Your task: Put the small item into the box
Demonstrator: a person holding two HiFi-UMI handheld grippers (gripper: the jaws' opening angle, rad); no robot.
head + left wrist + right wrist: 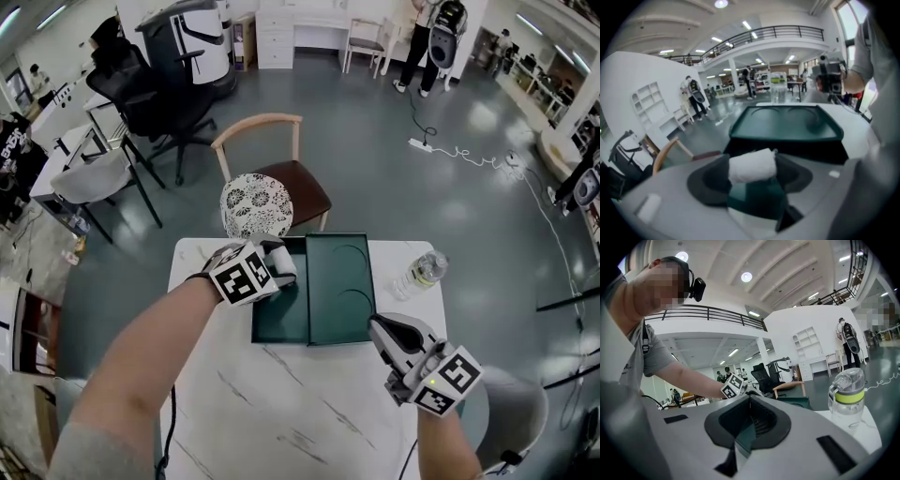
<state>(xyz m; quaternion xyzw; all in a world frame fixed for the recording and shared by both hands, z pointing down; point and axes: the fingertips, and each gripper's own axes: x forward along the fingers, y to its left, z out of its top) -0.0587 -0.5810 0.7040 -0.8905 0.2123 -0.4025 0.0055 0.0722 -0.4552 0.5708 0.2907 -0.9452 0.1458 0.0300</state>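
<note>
Left tongs (279,261): jaws set wide apart and clamped across a white roll (752,164), one pad on each end of it.
Task's thing: the white roll is held in the air over the left edge of the green box (279,314), not yet inside; in the left gripper view it fills the lower middle of the frame.
Right tongs (377,325): tips drawn together with nothing seen between them, at the near right corner of the open lid (339,281). A sliver of green shows in the gap behind the tips, and I cannot tell whether they pinch the rim.
Head view only: the layout. The box is at the middle of the white marbled surface (281,403), with its lid lying flat to the right and two curved grooves in it. A water bottle (422,272) is at the right edge, and a chair (272,169) with a lace-patterned cushion (256,206) is above the surface.
Left gripper view only: the roll itself, which the marker cube and jaws hide from the head view.
Right gripper view only: the bottle's yellow-green band at right and the other gripper's marker cube (732,386) at centre left.
Writing: the cubes carry black-and-white square patterns, no letters. Print on the person's shirt is too small to read.
</note>
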